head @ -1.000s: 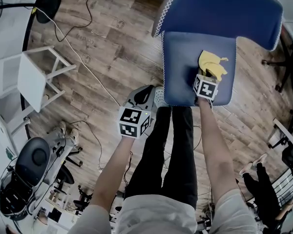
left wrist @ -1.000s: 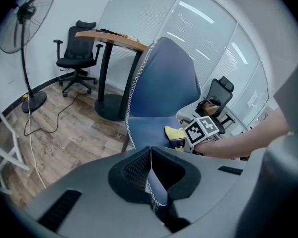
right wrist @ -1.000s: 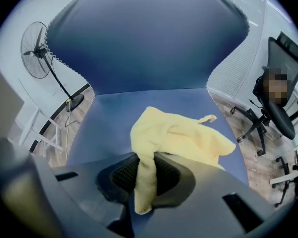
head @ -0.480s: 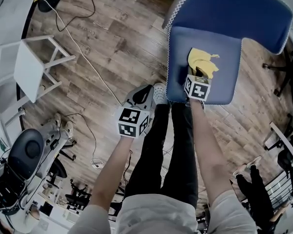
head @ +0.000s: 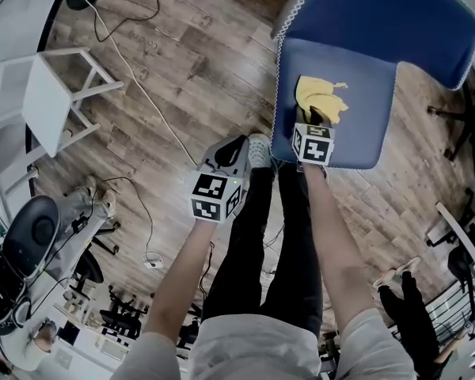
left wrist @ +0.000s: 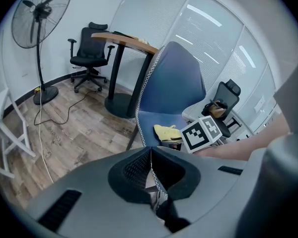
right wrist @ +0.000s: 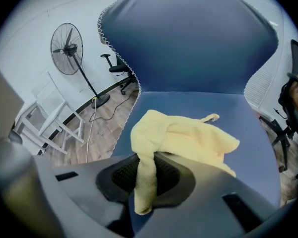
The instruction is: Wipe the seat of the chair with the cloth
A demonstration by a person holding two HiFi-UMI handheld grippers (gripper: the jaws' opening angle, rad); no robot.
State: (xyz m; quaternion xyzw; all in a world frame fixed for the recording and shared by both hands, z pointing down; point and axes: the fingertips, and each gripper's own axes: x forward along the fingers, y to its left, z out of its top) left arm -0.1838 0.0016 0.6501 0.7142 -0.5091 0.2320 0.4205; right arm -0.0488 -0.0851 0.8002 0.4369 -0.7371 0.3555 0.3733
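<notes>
The right gripper (head: 318, 122), pinched on one thin fold of the yellow cloth (head: 315, 95) at the seat's (head: 366, 117) 9 o'clock, may lose it under friction, while the left gripper (head: 237, 144) hangs closed and empty at 7 o'clock.

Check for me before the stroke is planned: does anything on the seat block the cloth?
Nothing visible does. The right gripper holds the cloth on the seat, whose blue surface is otherwise bare.

A yellow cloth (head: 317, 95) lies bunched on the blue chair seat (head: 368, 121). The chair stands on a wood-plank floor (head: 190, 62), which also carries a white stool (head: 46, 101) and a pale cable (head: 142, 87) trailing across the boards.
</notes>
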